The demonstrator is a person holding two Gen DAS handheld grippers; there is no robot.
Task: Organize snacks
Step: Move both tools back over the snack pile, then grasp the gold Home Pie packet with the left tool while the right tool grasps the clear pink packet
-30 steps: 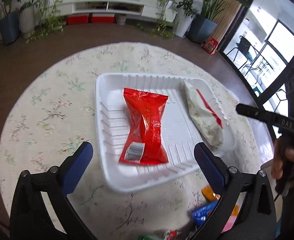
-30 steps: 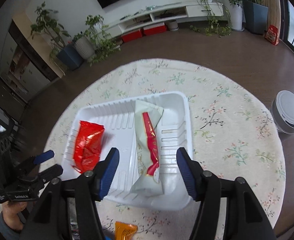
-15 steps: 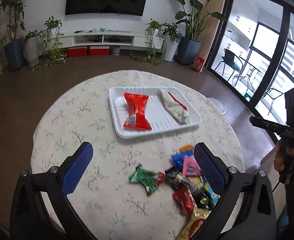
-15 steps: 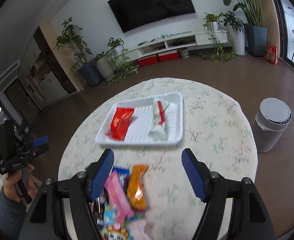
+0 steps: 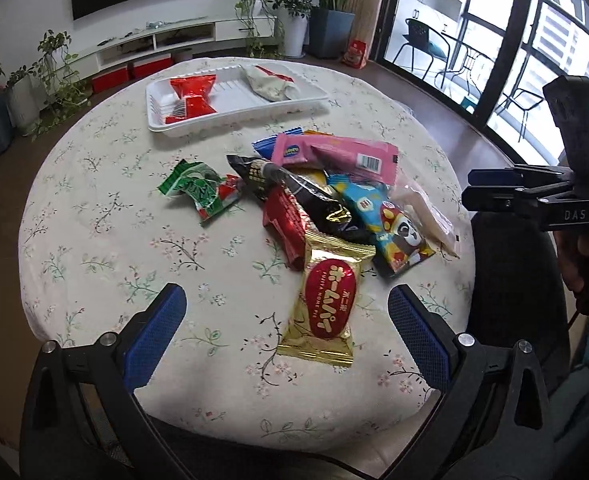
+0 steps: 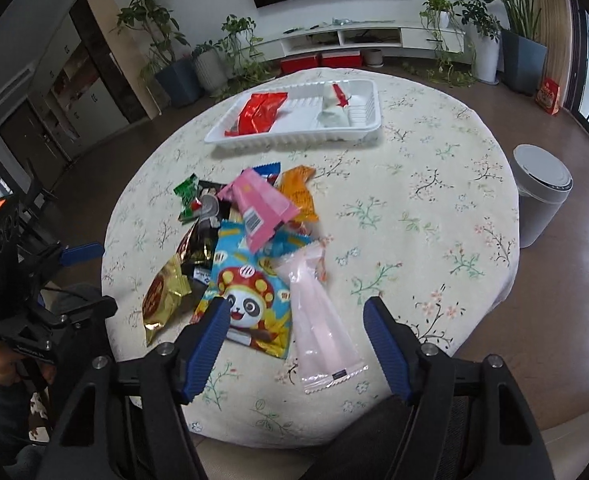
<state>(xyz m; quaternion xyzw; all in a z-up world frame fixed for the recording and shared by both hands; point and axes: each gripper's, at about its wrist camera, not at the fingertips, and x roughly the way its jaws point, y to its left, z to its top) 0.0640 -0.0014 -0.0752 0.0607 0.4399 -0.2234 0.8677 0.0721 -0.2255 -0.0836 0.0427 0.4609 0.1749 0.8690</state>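
Round surface (image 5: 94, 240), covered in a floral cloth. A white tray (image 5: 234, 118) sat at its far side, holding two packets: a red packet (image 5: 192, 94) toward the left end, a pale packet with a red stripe (image 5: 270, 84) toward the right end, the two apart from each other.

Nearer the camera lay a loose pile of snacks on the cloth, well short of the tray. In it: a pink packet (image 5: 334, 154) on top at the far side, a black-and-gold packet (image 5: 302, 196) running diagonally beneath it, a blue packet with a panda figure (image 5: 390, 228), a clear pale-pink sleeve (image 6: 318, 312) at the right edge, an orange packet (image 6: 298, 196) partly under the pink one, and a dark red packet (image 5: 284, 224) under the black one. A gold packet with a red oval label (image 5: 328, 300) lay at the near end of the pile. A green packet (image 5: 198, 190) sat just left of the pile, touching or nearly touching it.

Left gripper (image 5: 282, 332) hung above the near edge of the surface, jaws spread wide, nothing between the pads; the gold packet showed in the gap below it. Right gripper (image 6: 296, 344) likewise wide apart and empty, its jaws having just opened a little further; the clear sleeve and the panda packet lay below its gap, untouched.

A white lidded bin (image 6: 542, 192) stood on the floor to the right of the surface.
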